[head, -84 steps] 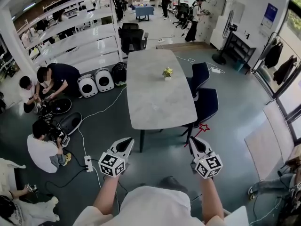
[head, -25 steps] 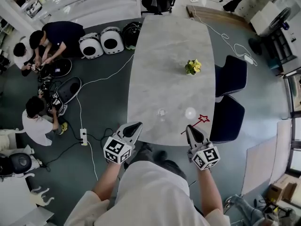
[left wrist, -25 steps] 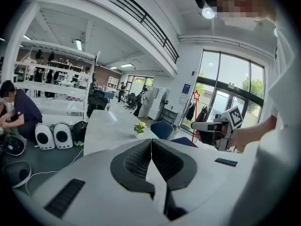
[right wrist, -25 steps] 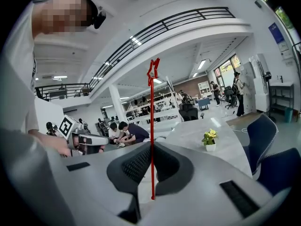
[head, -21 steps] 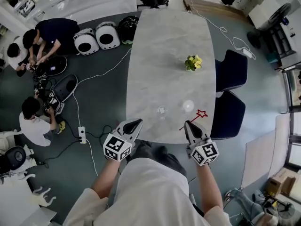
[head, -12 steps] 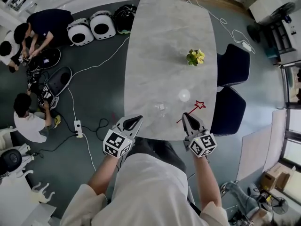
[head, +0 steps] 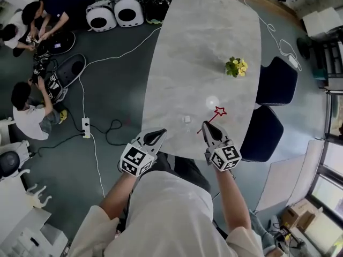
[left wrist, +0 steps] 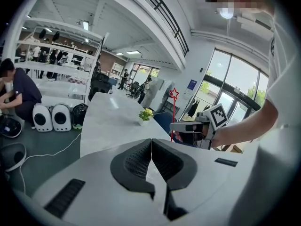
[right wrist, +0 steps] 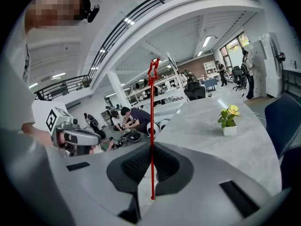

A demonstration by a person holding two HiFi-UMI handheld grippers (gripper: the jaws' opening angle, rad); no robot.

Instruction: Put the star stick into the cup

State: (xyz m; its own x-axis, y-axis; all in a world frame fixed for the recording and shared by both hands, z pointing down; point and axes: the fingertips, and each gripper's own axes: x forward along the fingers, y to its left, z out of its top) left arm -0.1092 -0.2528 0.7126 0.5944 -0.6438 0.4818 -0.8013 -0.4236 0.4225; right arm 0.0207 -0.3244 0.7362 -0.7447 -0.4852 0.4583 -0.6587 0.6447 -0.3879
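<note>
While right tool (head: 204, 126) grips star stick (head: 218, 111), cup (head: 187, 119) near table (head: 177, 84) edge.

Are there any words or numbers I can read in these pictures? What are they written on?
No word or number here can be read.
Left marker cube on the left gripper: black-and-white squares only, no letters.
Right marker cube on the right gripper: a square pattern too, no letters.
Star stick: plain red, no writing.
Blue sign on the far wall: too small to read.
</note>
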